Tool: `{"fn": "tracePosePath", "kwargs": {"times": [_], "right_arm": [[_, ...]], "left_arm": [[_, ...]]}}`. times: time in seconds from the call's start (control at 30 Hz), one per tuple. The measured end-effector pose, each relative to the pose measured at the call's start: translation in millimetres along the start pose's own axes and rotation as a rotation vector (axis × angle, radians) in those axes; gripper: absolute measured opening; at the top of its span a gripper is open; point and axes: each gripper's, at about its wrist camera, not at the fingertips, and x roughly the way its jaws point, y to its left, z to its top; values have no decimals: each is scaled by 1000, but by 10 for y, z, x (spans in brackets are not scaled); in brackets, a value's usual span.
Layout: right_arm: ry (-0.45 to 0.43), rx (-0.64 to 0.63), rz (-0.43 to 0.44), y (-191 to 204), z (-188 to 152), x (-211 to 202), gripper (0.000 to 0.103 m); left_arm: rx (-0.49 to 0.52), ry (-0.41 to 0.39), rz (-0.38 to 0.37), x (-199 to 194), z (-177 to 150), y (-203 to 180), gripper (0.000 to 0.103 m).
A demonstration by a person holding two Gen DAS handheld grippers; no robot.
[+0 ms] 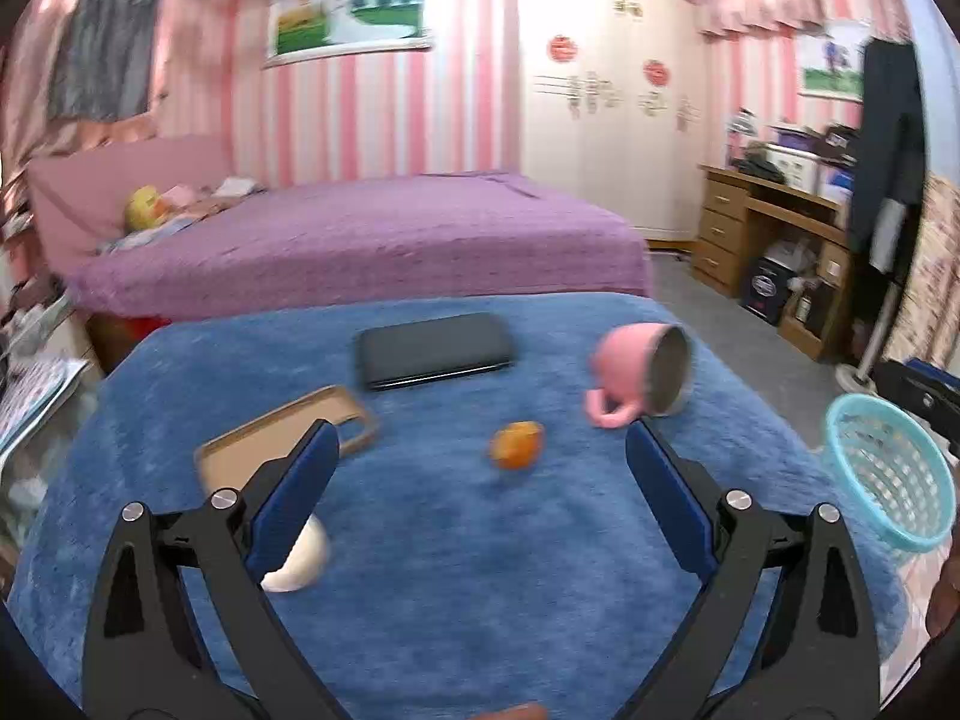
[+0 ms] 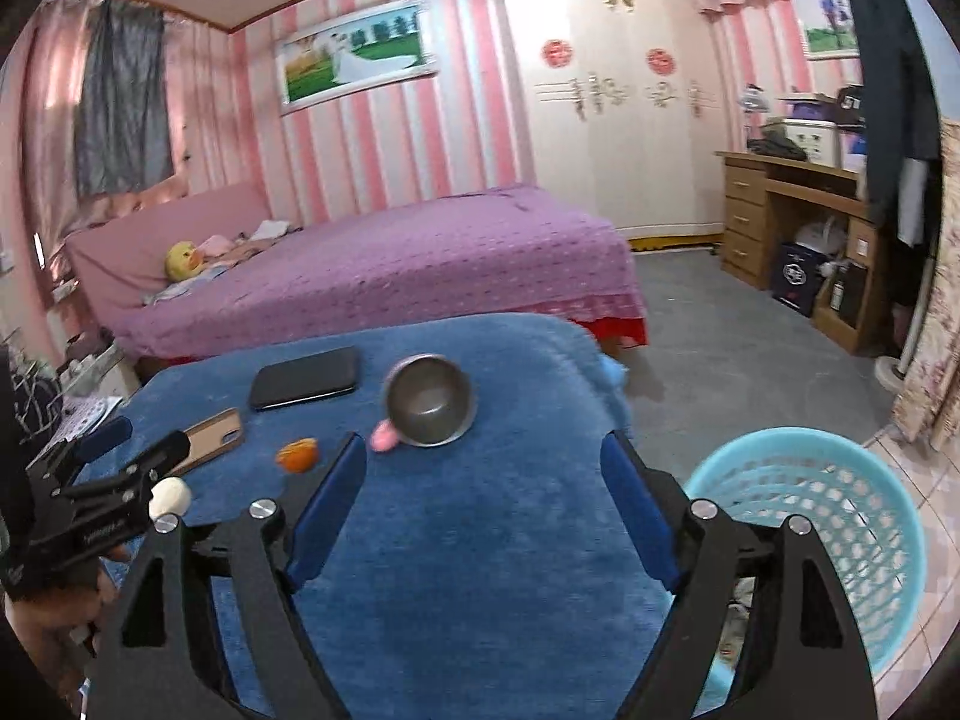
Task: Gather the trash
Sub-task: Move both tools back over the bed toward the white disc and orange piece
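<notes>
An orange peel scrap lay on the blue surface ahead of me. A white crumpled wad sat nearer, to its left. The turquoise mesh basket stood upright beside the surface's right edge.

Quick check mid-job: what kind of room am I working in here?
Most likely a home bedroom: a purple-covered bed, a tall white wardrobe and a wooden desk with drawers stand behind the blue-covered table.
</notes>
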Motion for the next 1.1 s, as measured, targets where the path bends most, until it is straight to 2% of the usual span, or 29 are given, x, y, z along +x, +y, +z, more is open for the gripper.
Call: {"fn": "tracePosePath", "kwargs": {"times": [0.27,0.5,0.8,0.93,1.1], "right_arm": [[30,-44,47,405,-69,114,81],[54,-77,79,687,-112,192,81],[72,-107,79,833,-142,299,85],[74,-108,76,841,-140,315,85],[103,-94,70,798,-152,420,86]], "left_arm": [[-73,36,103,29,-66,652,93],[-97,64,147,82,-143,942,93],[-82,86,156,105,-265,1195,93],[-127,116,117,166,-346,1304,93],[-89,185,70,346,-487,1182,93]]}}
